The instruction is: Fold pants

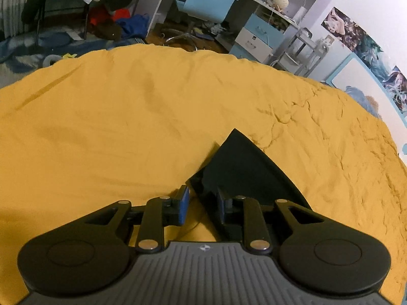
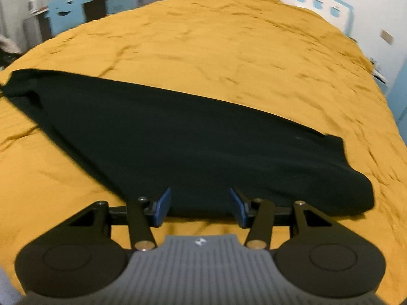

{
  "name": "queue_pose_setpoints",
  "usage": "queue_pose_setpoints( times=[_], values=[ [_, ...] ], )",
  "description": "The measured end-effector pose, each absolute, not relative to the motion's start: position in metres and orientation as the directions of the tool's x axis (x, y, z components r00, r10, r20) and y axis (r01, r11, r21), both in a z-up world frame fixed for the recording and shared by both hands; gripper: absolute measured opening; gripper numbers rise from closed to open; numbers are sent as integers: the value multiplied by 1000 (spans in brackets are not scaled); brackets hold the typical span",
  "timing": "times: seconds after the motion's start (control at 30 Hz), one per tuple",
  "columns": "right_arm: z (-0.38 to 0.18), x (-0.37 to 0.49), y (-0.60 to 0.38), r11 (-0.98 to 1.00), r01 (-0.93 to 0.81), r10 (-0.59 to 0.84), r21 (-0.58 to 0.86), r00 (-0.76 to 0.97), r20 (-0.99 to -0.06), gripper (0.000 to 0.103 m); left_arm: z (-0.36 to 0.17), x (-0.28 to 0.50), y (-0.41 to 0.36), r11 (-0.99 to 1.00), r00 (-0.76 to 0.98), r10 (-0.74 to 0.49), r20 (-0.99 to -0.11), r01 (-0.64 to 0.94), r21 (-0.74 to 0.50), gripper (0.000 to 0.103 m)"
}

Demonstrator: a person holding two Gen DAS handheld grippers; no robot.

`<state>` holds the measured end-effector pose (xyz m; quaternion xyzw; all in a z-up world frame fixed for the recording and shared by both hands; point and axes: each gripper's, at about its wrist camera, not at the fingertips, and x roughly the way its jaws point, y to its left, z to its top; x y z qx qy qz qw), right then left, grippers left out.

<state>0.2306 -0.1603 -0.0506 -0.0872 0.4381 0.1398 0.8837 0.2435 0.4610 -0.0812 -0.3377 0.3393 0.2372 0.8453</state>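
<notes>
Dark pants (image 2: 183,142) lie flat on a yellow bedspread (image 2: 229,50), stretched from far left to near right. My right gripper (image 2: 201,203) is open, its blue pads on either side of the pants' near edge, just above the cloth. In the left wrist view only one pointed end of the pants (image 1: 239,167) shows. My left gripper (image 1: 203,204) is open, with the right pad at the edge of that end and the left pad over bare bedspread (image 1: 127,127).
The bed ends at a wall on the right (image 2: 368,12). Past the far edge stand a blue chair (image 1: 211,0), a desk with drawers (image 1: 257,38), a metal rack (image 1: 302,48) and heaped clothes on a dark chair (image 1: 109,2).
</notes>
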Motion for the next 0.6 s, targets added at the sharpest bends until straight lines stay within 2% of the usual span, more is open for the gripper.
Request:
queue_pose_setpoints(
  times=[0.07,0.17,0.27,0.3,0.33,0.37,0.4,0.6],
  values=[
    [-53,226,-144,928,-370,187,-44,563,-805,47,-81,243,463,665,659,176,-731,-628,-405,14],
    [-63,222,-121,894,-435,170,-109,555,-814,45,-82,251,459,669,664,179,-726,-623,-405,4],
    [-71,224,-107,861,-481,158,-165,561,-813,38,-79,256,461,676,668,182,-722,-618,-401,2],
    [-72,226,-106,854,-492,161,-170,560,-813,31,-78,258,461,680,668,184,-721,-616,-398,1],
    [-73,229,-105,847,-504,166,-171,556,-814,20,-76,262,461,685,668,185,-720,-614,-393,1],
    [-73,231,-105,842,-512,171,-167,548,-818,4,-73,266,460,694,669,189,-719,-609,-384,1],
    [-71,233,-107,845,-510,173,-162,547,-819,0,-70,269,460,702,670,194,-717,-605,-375,1],
    [-43,251,-129,889,-441,176,-125,581,-795,0,-44,290,463,743,692,202,-693,-570,-351,0]
  ],
)
